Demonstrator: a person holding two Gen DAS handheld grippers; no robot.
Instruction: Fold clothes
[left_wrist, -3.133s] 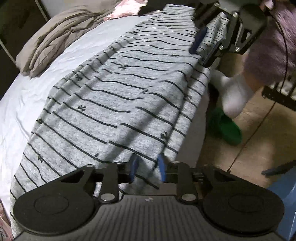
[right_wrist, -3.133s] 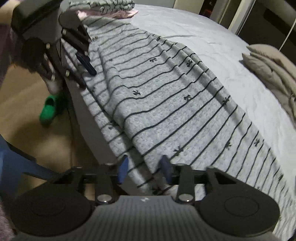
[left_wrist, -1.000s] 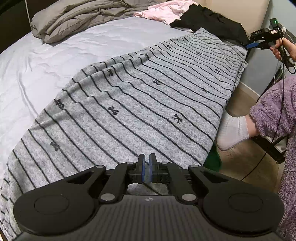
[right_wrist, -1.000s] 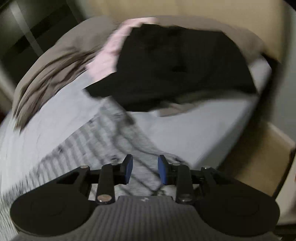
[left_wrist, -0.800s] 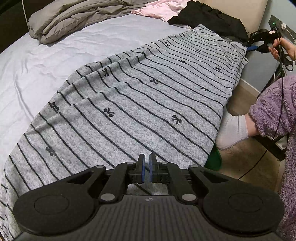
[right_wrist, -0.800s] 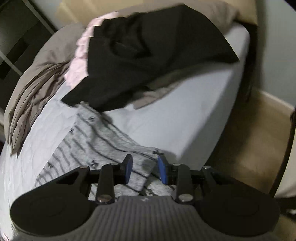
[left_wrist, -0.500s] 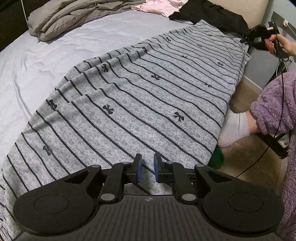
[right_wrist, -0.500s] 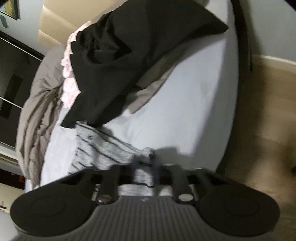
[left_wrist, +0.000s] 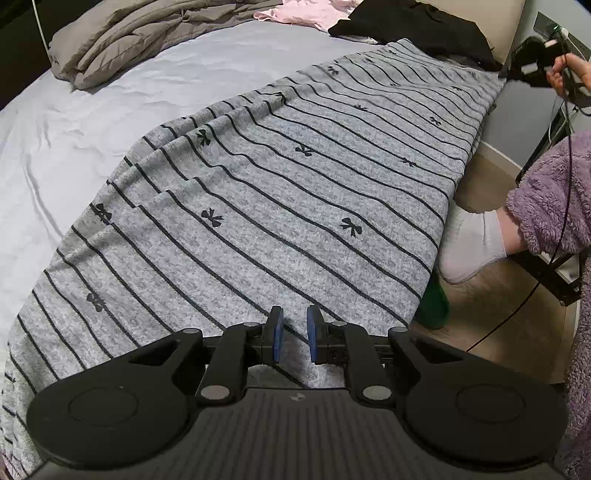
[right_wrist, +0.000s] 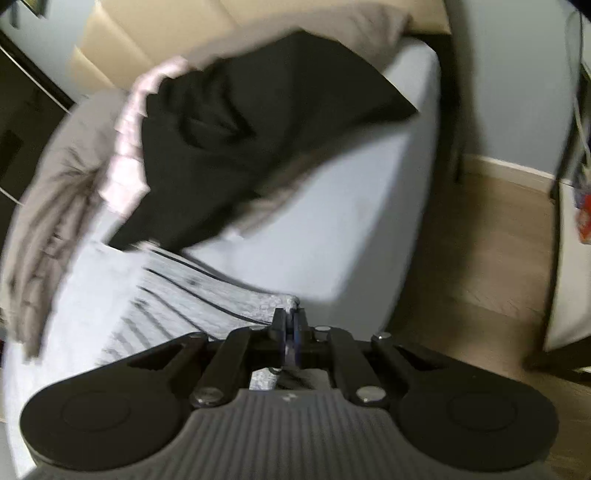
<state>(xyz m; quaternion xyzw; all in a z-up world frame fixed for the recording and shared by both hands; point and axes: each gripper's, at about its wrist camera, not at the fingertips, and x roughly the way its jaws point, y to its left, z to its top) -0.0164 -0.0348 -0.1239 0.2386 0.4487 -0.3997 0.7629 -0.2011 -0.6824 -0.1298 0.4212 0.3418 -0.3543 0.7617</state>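
- Dim, warm indoor light in both views; source out of frame.
- Left wrist view sharp, with soft shadows in sheet (left_wrist: 92, 122) wrinkles.
- Right wrist view smeared by motion blur, worst at upper left.
- Strong fisheye bending and dark corners at every edge.

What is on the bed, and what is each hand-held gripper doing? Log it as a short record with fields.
Surface: bed sheet, pale, wrinkled
Being folded: striped garment, grey, spread flat along the bed's edge
Left hand-held gripper: jaws have just been opening, now slightly apart over the garment's near end, pressing on nothing
Right hand-held gripper: shut on the garment's far corner
Other items: black garment, pink garment, taupe duvet, heaped at the far end
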